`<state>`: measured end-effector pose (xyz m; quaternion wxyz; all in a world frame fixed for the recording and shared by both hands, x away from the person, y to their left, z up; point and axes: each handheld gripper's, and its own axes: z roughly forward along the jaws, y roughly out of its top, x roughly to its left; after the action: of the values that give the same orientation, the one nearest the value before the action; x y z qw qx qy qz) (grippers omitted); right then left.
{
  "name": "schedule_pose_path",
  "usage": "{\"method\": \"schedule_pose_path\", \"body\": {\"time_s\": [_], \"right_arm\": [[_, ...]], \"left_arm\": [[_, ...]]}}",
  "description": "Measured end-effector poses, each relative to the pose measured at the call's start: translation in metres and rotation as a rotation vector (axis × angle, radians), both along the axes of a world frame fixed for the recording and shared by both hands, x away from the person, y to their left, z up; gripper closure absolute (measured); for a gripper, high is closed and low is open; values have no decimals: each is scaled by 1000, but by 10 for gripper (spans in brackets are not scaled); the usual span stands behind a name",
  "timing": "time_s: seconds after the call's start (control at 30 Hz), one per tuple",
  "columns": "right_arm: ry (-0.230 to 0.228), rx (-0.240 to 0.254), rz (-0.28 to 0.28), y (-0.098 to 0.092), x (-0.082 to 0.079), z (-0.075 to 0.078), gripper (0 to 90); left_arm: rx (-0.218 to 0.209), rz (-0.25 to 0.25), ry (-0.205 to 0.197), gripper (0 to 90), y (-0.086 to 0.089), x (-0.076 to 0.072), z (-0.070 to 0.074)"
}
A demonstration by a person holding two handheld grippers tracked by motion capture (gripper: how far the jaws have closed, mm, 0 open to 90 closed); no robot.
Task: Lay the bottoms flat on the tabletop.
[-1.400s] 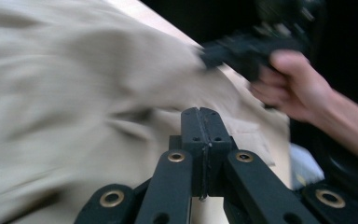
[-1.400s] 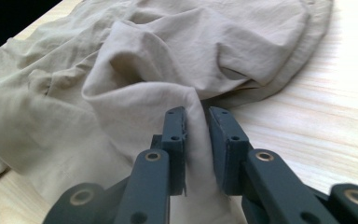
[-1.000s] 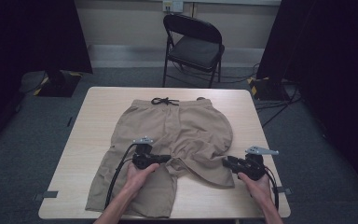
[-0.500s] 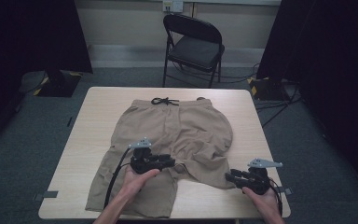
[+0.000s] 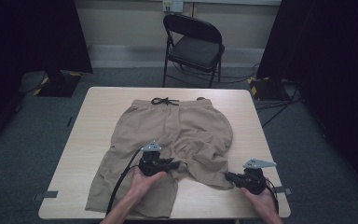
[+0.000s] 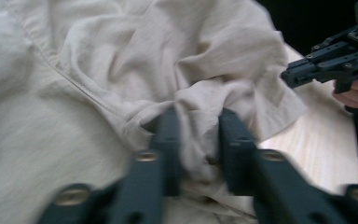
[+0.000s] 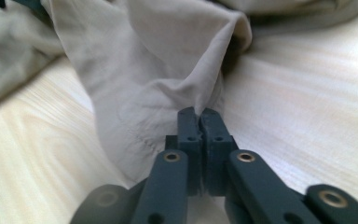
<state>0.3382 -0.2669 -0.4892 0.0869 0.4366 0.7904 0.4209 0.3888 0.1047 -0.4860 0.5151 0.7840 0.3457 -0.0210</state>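
Observation:
A pair of khaki shorts (image 5: 177, 130) lies flat on the wooden table (image 5: 98, 107), with the waistband and its dark drawstring (image 5: 164, 101) at the far side. My left gripper (image 5: 176, 164) sits at the crotch. In the left gripper view its jaws pinch a bunched fold of the cloth (image 6: 198, 126). My right gripper (image 5: 227, 176) is near the table's front right, shut on the hem of the right leg (image 7: 198, 114). That leg is crumpled and drawn toward the near edge. The right gripper (image 6: 326, 60) also appears in the left gripper view, at the upper right.
A black folding chair (image 5: 193, 44) stands on the floor beyond the table's far edge. Dark curtains hang at both sides. Bare wood shows left of the shorts (image 5: 81, 140) and at the front right corner (image 5: 270, 140). Cables trail from both grippers.
My right gripper has moved toward the table's near edge, drawing the right leg's hem with it. My left gripper has shifted slightly nearer and to the right at the crotch.

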Motion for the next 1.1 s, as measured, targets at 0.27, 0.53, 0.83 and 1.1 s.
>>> {"method": "schedule_pose_path", "body": {"time_s": [0.27,0.53,0.83,1.1], "right_arm": [[-92,85,-63,-32,-13,29,900],[-154,83,-88,-60,-52,58,900],[-156,73,-167,-87,-82,56,824],[-137,103,-129,-72,-61,48,750]], "left_arm": [[-93,-122,-33,816,1,-26,23],[-92,-234,-41,809,-9,-50,28],[-32,-376,21,718,-37,-73,13],[-72,-393,50,604,-29,-71,18]]}}
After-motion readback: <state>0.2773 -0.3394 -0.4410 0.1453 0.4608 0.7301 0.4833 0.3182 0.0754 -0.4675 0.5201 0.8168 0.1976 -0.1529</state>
